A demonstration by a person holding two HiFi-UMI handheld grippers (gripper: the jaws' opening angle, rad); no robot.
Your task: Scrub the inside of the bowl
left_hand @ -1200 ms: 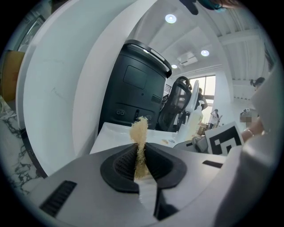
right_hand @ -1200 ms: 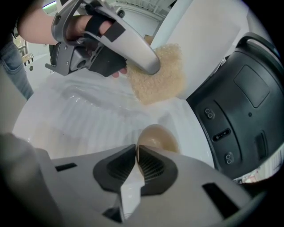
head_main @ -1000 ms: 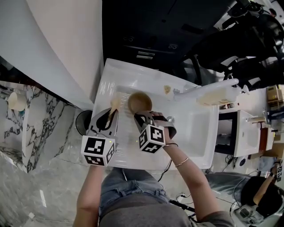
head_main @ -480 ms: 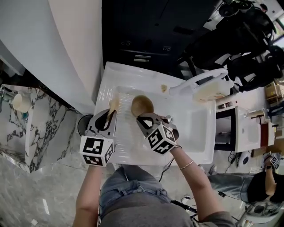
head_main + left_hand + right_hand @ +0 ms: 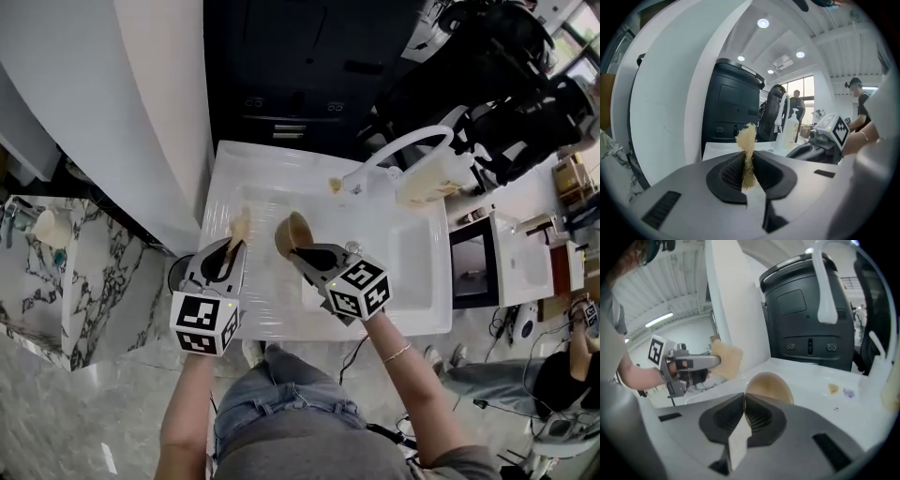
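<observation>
While the left gripper (image 5: 234,247) is clamped shut on a tan sponge (image 5: 241,225), the right gripper (image 5: 302,253) is closed on the rim of the brown bowl (image 5: 292,232). The left gripper view shows its jaws (image 5: 748,161) squeezed on the sponge (image 5: 747,137), which sticks up beyond them. The right gripper view shows its jaws (image 5: 744,404) nearly together with the bowl's thin edge (image 5: 769,386) between them.

From the head view, the bowl is tipped on its edge over the white sink (image 5: 405,264), near the middle, with the sponge just left of it and apart from it. Whether the bowl touches the sink I cannot tell.

Each gripper's cube (image 5: 206,322) carries only black-and-white square markers.

Only the head view gives the whole layout: a white faucet (image 5: 403,148) arches over the far right of the sink, beside a pale bottle (image 5: 424,187). Only the right gripper view shows small yellow and purple scraps (image 5: 833,389) clearly, on the far sink surface in front of a black bin (image 5: 806,310). Only the left gripper view shows people (image 5: 857,101) standing far off to the right.
</observation>
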